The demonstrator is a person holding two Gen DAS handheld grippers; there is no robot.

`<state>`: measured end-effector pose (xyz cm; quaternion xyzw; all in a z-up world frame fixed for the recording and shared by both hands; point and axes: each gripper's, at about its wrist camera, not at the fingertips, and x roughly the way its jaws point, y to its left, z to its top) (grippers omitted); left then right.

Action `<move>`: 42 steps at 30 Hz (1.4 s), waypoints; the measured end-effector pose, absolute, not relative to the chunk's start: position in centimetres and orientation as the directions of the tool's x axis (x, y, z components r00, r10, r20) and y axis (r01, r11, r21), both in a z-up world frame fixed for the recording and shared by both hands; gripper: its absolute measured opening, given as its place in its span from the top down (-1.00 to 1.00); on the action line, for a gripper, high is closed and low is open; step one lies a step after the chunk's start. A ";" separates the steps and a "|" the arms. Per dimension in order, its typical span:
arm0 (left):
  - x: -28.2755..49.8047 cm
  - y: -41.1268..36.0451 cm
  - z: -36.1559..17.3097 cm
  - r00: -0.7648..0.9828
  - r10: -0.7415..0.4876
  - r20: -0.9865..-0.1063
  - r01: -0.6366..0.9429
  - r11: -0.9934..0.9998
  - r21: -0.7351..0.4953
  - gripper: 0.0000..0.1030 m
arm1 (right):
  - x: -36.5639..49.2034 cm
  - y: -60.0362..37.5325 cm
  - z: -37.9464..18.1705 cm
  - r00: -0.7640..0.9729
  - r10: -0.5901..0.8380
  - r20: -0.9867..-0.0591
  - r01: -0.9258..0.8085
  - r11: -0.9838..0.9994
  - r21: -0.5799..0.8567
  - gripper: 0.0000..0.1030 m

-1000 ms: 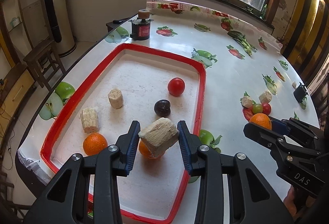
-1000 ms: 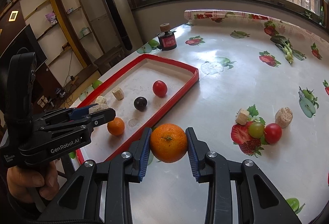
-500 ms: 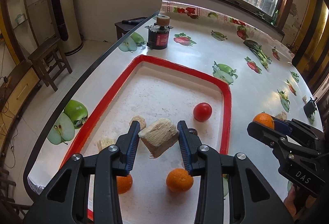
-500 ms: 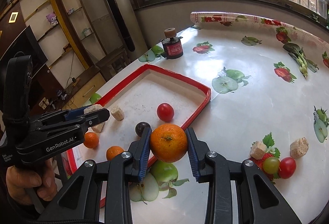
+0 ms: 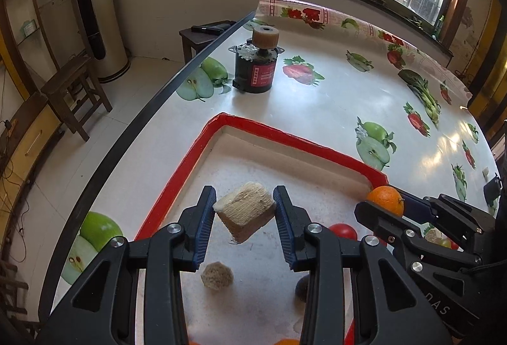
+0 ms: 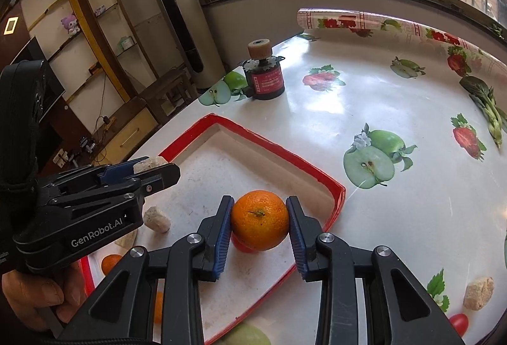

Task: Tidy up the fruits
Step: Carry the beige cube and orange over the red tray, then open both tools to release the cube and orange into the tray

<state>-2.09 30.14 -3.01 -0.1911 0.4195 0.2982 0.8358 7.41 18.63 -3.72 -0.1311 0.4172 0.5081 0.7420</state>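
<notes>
My left gripper [image 5: 244,218] is shut on a pale beige fibrous chunk [image 5: 244,210] and holds it above the far half of the red-rimmed tray [image 5: 285,135]. My right gripper [image 6: 259,223] is shut on an orange [image 6: 259,219] above the tray's right side [image 6: 304,164]; that orange also shows in the left wrist view [image 5: 385,200]. In the tray lie a small beige chunk [image 5: 217,275], a red tomato [image 5: 343,231] and a dark fruit [image 5: 301,288] partly hidden by my finger. The left gripper with its chunk [image 6: 149,163] shows in the right wrist view.
A black motor with a tan roller [image 5: 256,66] stands on the fruit-print tablecloth beyond the tray. Another beige chunk [image 6: 478,292] and a small tomato [image 6: 458,322] lie on the table at the right. More oranges [image 6: 111,262] sit at the tray's near end. The table edge runs along the left.
Both grippers have moved forward over the tray toward its far end, each keeping its load. The right gripper's orange has come from beside the tray to above it.
</notes>
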 end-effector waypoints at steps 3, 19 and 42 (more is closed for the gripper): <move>-1.2 30.7 -3.8 0.458 0.331 -0.825 -0.660 0.748 -0.066 0.32 | 8.2 19.5 -4.5 0.132 0.631 -0.764 -0.859 0.457 0.229 0.34; 0.2 31.6 -7.2 0.406 0.297 -0.865 -0.671 0.739 -0.061 0.30 | 8.9 21.1 -7.4 0.111 0.597 -0.794 -0.864 0.454 0.220 0.32; -4.6 28.4 -3.1 0.458 0.340 -0.821 -0.700 0.708 -0.098 -0.06 | 5.8 15.1 -2.9 0.183 0.651 -0.737 -0.868 0.459 0.189 -0.08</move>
